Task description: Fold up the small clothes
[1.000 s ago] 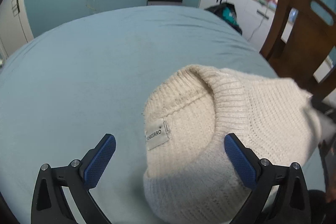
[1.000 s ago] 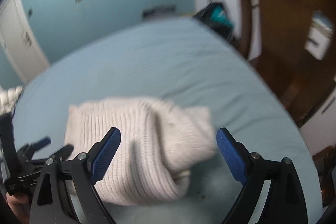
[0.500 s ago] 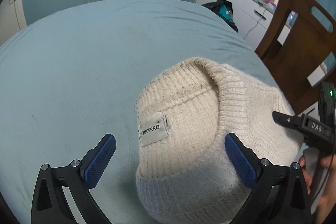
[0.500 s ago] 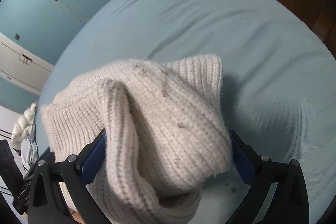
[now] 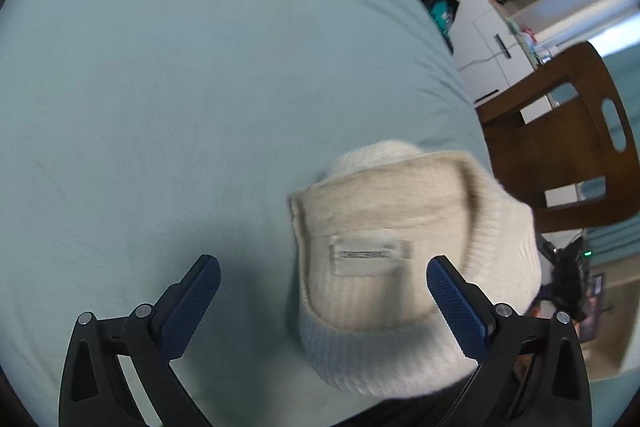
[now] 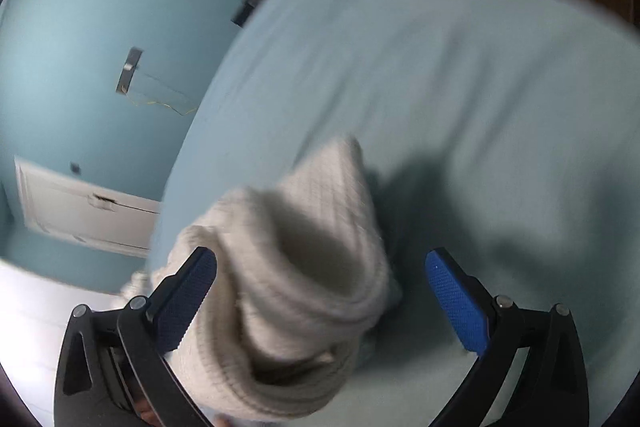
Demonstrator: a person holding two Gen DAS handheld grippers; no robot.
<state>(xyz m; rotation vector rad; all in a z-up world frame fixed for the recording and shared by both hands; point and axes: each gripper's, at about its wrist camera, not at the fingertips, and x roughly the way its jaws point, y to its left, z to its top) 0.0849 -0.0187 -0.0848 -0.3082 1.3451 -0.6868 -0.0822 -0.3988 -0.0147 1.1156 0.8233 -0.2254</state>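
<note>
A cream knitted sweater (image 5: 404,251), folded into a thick bundle with its white neck label facing up, lies on the light blue bed sheet (image 5: 180,87). My left gripper (image 5: 320,299) is open above it, its right finger over the bundle and its left finger over bare sheet. In the right wrist view the sweater (image 6: 288,291) bulges up between the fingers, nearer the left one. My right gripper (image 6: 320,291) is open and holds nothing. Both views are blurred by motion.
A brown wooden chair (image 5: 576,147) stands past the bed's right edge. White cabinets (image 5: 492,27) with clutter stand behind it. A teal wall (image 6: 80,27) and a white door (image 6: 80,215) lie to the left in the right wrist view.
Both cameras have swung and tilted. The sweater now sits lower and more to the right in the left view. In the right view it has shifted towards the left finger.
</note>
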